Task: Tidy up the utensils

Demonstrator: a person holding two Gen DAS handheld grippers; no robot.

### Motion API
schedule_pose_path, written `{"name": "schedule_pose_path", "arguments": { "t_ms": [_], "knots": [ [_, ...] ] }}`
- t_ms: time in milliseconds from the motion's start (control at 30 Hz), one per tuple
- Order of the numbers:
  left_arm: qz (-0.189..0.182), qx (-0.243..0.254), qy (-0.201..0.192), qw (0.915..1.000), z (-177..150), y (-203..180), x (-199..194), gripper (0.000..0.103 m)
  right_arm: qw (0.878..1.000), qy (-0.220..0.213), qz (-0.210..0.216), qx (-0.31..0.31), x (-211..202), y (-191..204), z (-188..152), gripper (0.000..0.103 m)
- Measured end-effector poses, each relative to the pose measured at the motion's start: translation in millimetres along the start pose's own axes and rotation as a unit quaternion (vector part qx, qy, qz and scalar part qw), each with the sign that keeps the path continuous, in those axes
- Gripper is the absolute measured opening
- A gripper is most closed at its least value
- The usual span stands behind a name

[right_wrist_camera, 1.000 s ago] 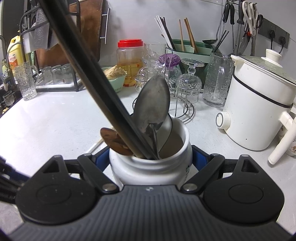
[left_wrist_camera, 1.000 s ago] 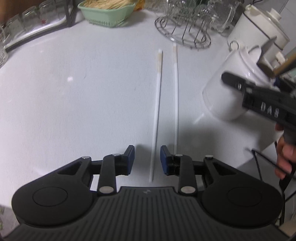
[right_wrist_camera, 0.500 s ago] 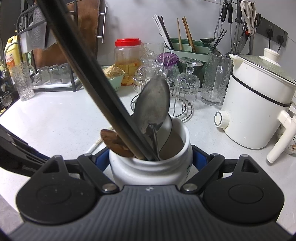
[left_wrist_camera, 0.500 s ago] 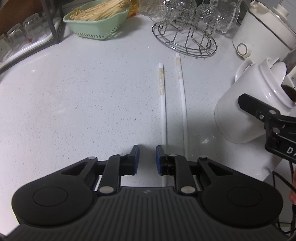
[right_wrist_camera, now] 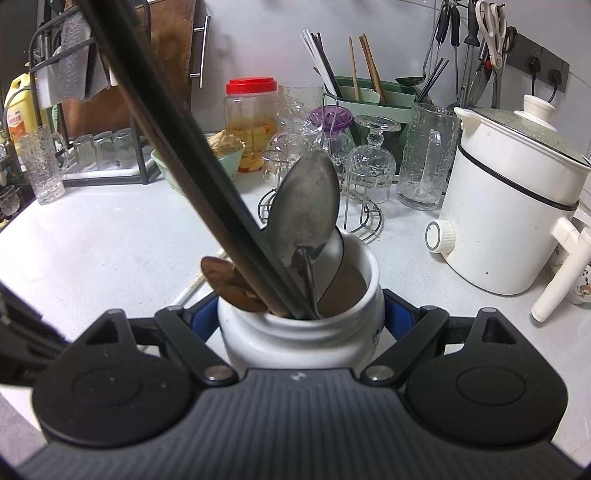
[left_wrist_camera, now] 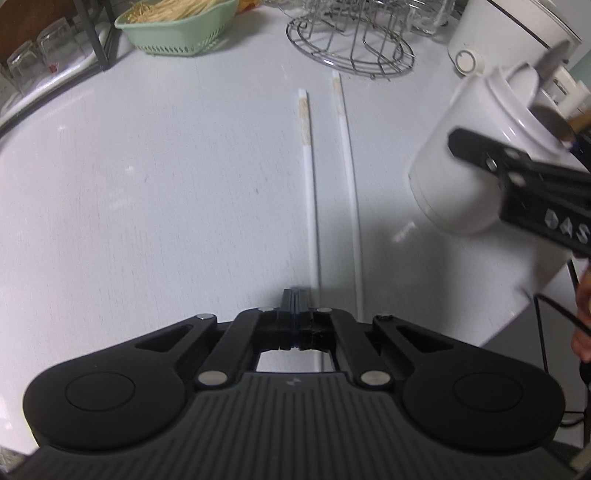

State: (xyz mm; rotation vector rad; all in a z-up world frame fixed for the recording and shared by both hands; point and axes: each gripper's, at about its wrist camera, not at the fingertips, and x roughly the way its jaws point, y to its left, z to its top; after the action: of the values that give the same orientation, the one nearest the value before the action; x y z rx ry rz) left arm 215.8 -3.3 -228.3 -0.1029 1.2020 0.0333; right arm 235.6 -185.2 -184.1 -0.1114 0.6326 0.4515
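Two white chopsticks lie side by side on the white counter, the left one (left_wrist_camera: 309,184) and the right one (left_wrist_camera: 351,177). My left gripper (left_wrist_camera: 295,301) is shut just left of the near end of the left chopstick; whether it pinches the chopstick I cannot tell. My right gripper (right_wrist_camera: 301,317) is shut on a white ceramic utensil jar (right_wrist_camera: 299,332), which also shows in the left wrist view (left_wrist_camera: 465,170). The jar holds a metal spoon (right_wrist_camera: 306,214), black chopsticks (right_wrist_camera: 192,166) and a wooden spoon (right_wrist_camera: 229,284).
A wire glass rack (left_wrist_camera: 351,48) stands beyond the chopsticks. A green basket (left_wrist_camera: 177,26) sits at the back left. A white electric pot (right_wrist_camera: 509,206) stands at the right. Glasses (right_wrist_camera: 373,158), a red-lidded jar (right_wrist_camera: 251,122) and a green utensil holder (right_wrist_camera: 369,96) line the back wall.
My left gripper's jaws have closed from open to shut at the near end of the left chopstick. The right gripper still holds the jar, shifted slightly.
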Motion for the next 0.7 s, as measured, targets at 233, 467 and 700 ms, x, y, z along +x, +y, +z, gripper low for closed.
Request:
{"name": "schedule_pose_path", "arguments": {
  "t_ms": [233,467,700],
  "knots": [
    [-0.024,-0.022,0.012,0.9994,-20,2,-10,0.0,1.0,-0.001,0.001,-0.002,1,0,0,0.091],
    [-0.039,-0.052,0.001,0.9979,-32,8,-18,0.0,1.0,0.0,0.006,-0.007,1,-1,0,0.091],
    [-0.038,-0.047,-0.025,0.9979,-9,14,-15,0.024,1.0,0.001,0.009,-0.01,1,-2,0,0.091]
  ]
}}
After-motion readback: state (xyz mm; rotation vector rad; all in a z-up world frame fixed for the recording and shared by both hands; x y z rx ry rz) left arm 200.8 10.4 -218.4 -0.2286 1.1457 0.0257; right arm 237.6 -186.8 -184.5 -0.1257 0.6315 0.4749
